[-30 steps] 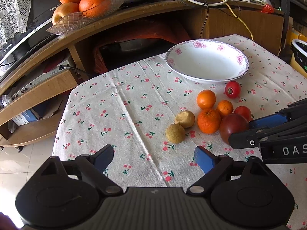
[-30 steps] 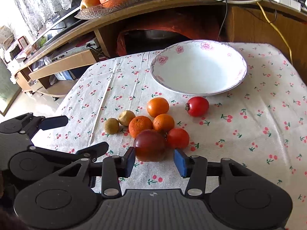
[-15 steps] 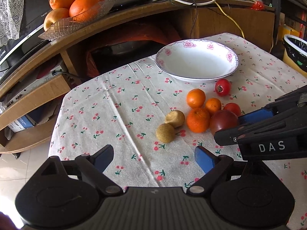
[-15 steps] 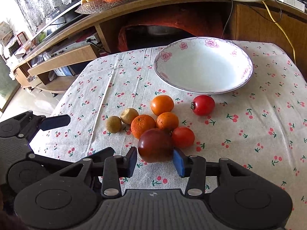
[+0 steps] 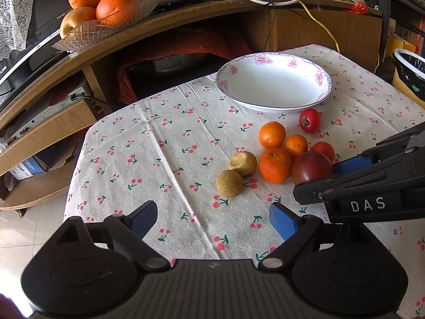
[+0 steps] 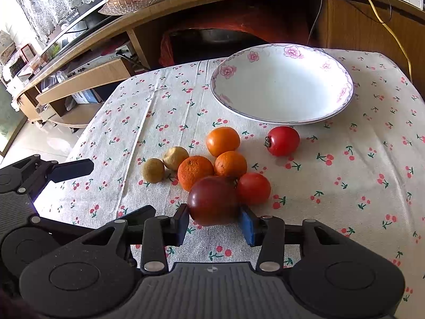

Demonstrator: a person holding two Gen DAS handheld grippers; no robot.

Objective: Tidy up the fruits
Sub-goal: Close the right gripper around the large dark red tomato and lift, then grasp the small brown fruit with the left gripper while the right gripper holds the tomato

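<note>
Eight fruits are sitting in a loose cluster on the cherry-print tablecloth (image 6: 345,186), all of them in front of the white floral plate (image 6: 281,85), which isn't holding anything. The right gripper (image 6: 215,222) is pinching the big dark red tomato (image 6: 212,202) at the near edge of the bunch; its jaws have just been closing in, and now both blue pads are pressing against the tomato's sides, with the tomato touching or barely off the cloth, can't really tell which. Right behind it a bumpy orange mandarin (image 6: 195,171) and a smaller mandarin (image 6: 230,163) are crowding up against it, and a bright red tomato (image 6: 253,188) is sitting just beside it on the right. A smoother orange one (image 6: 223,141) is resting a bit further back, and another red tomato (image 6: 283,141) is lying on its own near the plate's rim, stem end pointing left. Two tan, rough-skinned little fruits (image 6: 164,163) are touching each other off to the left of the mandarins. The left gripper (image 5: 212,220) is hanging over bare cloth with its jaws spread wide and nothing between them, near those tan fruits but not touching. Up on the wooden shelf behind, a glass dish of oranges (image 5: 106,13) is sitting.
</note>
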